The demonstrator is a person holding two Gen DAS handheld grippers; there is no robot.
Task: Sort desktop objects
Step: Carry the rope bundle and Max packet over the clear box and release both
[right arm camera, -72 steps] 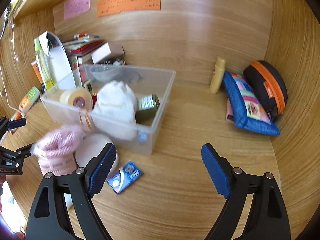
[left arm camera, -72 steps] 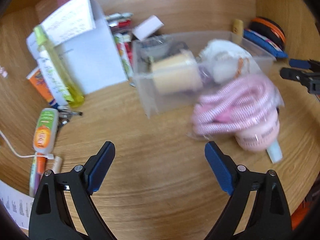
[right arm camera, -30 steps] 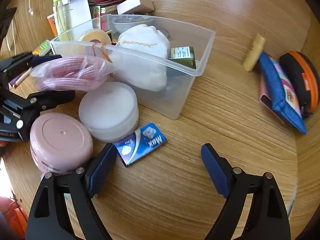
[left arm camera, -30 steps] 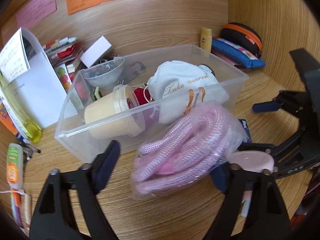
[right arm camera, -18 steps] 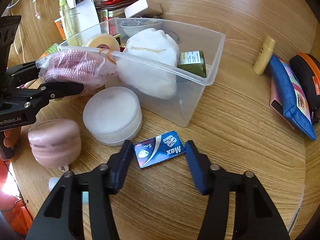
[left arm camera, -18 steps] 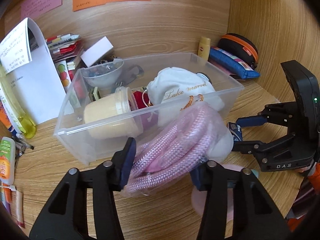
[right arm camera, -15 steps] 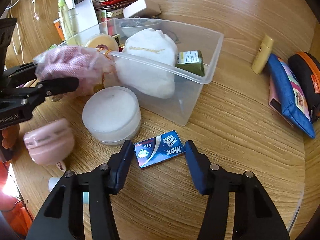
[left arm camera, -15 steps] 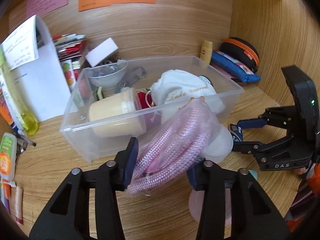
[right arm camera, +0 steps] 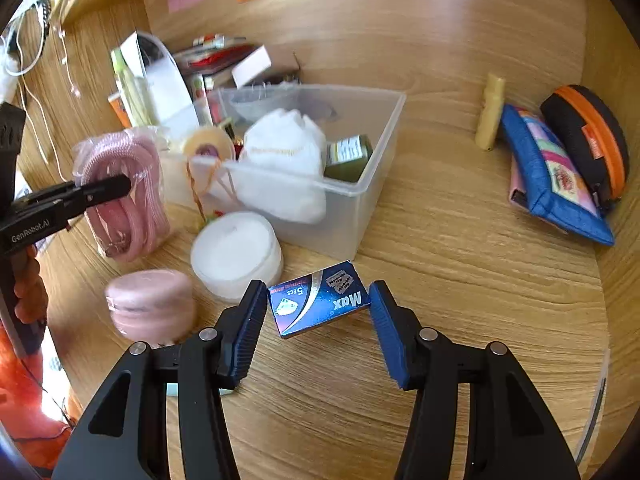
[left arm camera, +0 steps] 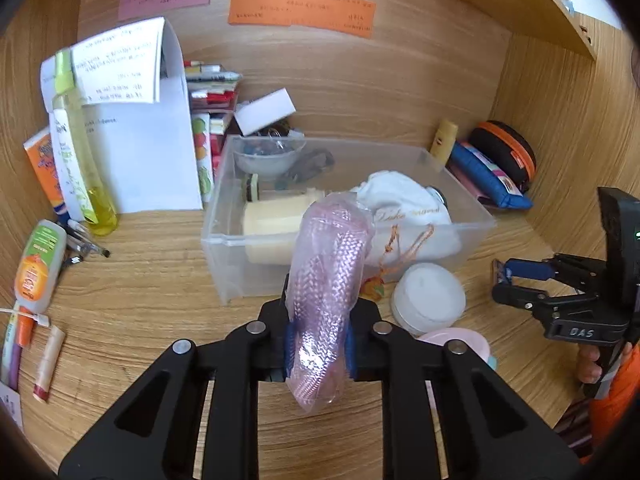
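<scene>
My left gripper (left arm camera: pixel 318 340) is shut on a clear bag of pink rope (left arm camera: pixel 326 276) and holds it upright in front of the clear plastic bin (left arm camera: pixel 224 240); the bag also shows in the right wrist view (right arm camera: pixel 124 196). My right gripper (right arm camera: pixel 318 316) has its pads on either side of a small blue "Max" box (right arm camera: pixel 318 304) on the desk; the left pad touches it and a small gap shows at the right pad. The bin (right arm camera: pixel 360 204) holds a white pouch (right arm camera: pixel 288 148), a tape roll and a green jar.
A white round tub (right arm camera: pixel 236 254) and a pink round case (right arm camera: pixel 150 304) stand in front of the bin. A blue pouch (right arm camera: pixel 556 176), an orange-black case (right arm camera: pixel 588 136) and a yellow stick (right arm camera: pixel 490 116) lie at the right wall. Papers, bottles and pens (left arm camera: pixel 80 240) crowd the left.
My left gripper has closed on the pink rope bag and lifted it upright. My right gripper has narrowed around the blue box and moved in over it.
</scene>
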